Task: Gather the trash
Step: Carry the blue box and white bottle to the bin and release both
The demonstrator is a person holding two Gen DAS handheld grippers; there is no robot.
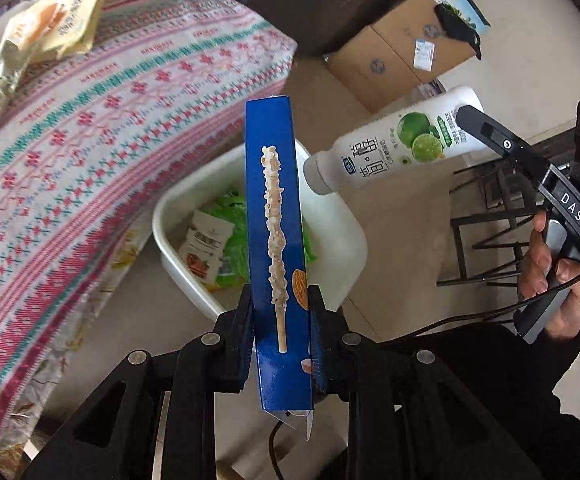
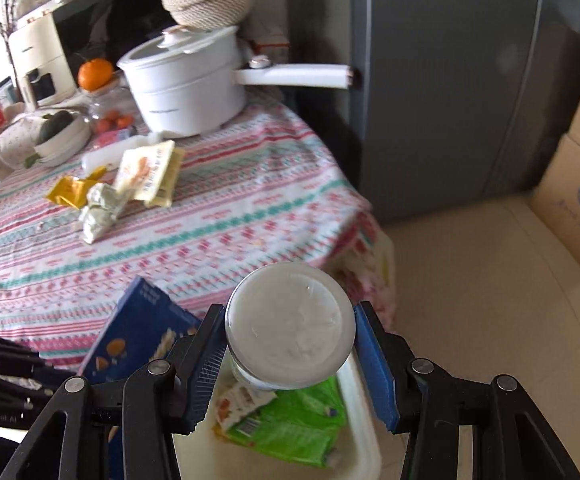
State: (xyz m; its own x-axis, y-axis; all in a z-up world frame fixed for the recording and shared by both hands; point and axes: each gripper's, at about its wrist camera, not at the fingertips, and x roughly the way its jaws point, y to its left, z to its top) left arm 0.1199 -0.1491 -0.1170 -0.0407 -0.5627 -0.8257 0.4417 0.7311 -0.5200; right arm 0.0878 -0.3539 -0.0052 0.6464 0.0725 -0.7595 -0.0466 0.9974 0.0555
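With the box (image 1: 276, 240) pinched in the left jaws and the bottle (image 2: 290, 324) in the right, the bin (image 1: 341, 236) at lower centre could be missed if either is released early.

box (image 1: 276, 216) over bin (image 1: 341, 240) | bottle (image 1: 393, 148) right | wrappers (image 1: 214, 248) in bin

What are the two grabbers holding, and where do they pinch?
Left gripper pinches the blue snack box near its lower end; right gripper squeezes the white lime-picture plastic bottle near its base.

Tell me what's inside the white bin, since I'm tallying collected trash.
The white bin holds green wrappers and a white-and-orange snack packet. The blue box and bottle cover whatever lies beneath them.
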